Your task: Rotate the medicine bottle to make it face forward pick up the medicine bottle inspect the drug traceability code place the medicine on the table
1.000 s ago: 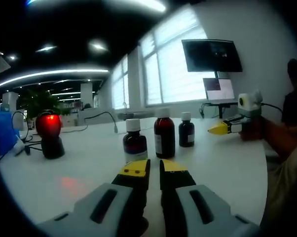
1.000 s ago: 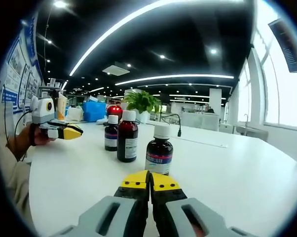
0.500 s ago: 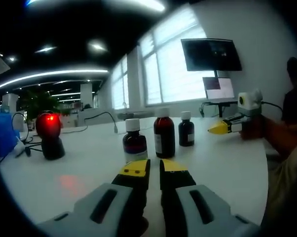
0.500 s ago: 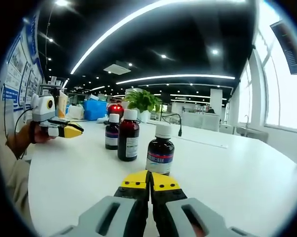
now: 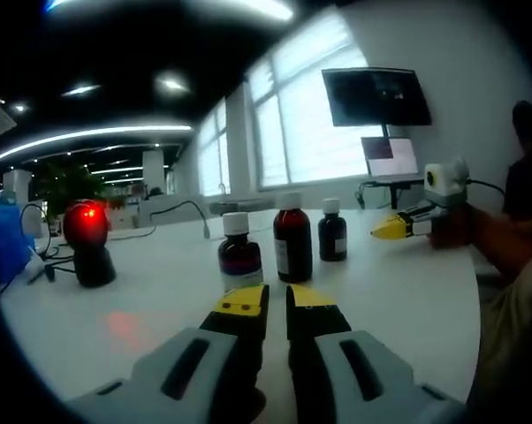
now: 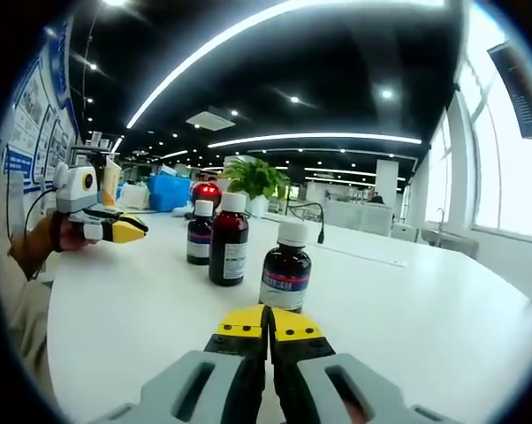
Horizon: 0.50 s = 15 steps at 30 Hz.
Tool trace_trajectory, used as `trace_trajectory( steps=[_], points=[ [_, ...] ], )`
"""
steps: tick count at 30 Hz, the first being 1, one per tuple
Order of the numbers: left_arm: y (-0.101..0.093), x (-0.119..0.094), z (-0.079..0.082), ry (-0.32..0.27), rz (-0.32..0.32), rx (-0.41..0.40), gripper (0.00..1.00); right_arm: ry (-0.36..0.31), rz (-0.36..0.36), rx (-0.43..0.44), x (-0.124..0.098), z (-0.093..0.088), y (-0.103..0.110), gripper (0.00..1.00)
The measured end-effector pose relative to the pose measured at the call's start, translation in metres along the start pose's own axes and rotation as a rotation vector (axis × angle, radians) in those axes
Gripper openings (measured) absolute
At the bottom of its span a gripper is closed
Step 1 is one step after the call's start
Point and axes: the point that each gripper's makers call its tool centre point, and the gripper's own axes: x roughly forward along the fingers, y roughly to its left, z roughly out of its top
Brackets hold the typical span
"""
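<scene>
Three brown medicine bottles with white caps stand in a row on the white table [image 5: 399, 291]. In the left gripper view the nearest bottle [image 5: 241, 257] is just beyond my left gripper [image 5: 277, 300], with a taller one [image 5: 293, 244] and a small one [image 5: 332, 231] behind it. From the right gripper view the order runs the other way: a short bottle [image 6: 285, 268] is nearest, then the tall bottle [image 6: 228, 240] and the far bottle [image 6: 200, 235]. My right gripper [image 6: 268, 320] sits shut and empty in front of them. Both grippers rest low over the table, apart from the bottles.
A black scanner with a red light [image 5: 87, 238] stands left of the bottles. A monitor [image 5: 376, 95] and a laptop [image 5: 391, 159] are at the far table edge. A blue box [image 6: 169, 192] and a plant [image 6: 253, 179] sit beyond. A person's forearm [image 5: 505, 247] lies at the right.
Both views have drifted slightly. The bottles and both grippers stand as before.
</scene>
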Motion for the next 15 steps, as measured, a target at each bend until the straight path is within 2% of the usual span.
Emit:
trace_trajectory(
  steps=[15],
  points=[
    [0.002,0.001,-0.002,0.009,0.005,0.004,0.02,-0.039,-0.018,0.035,-0.002,0.016,0.004,0.00]
  ],
)
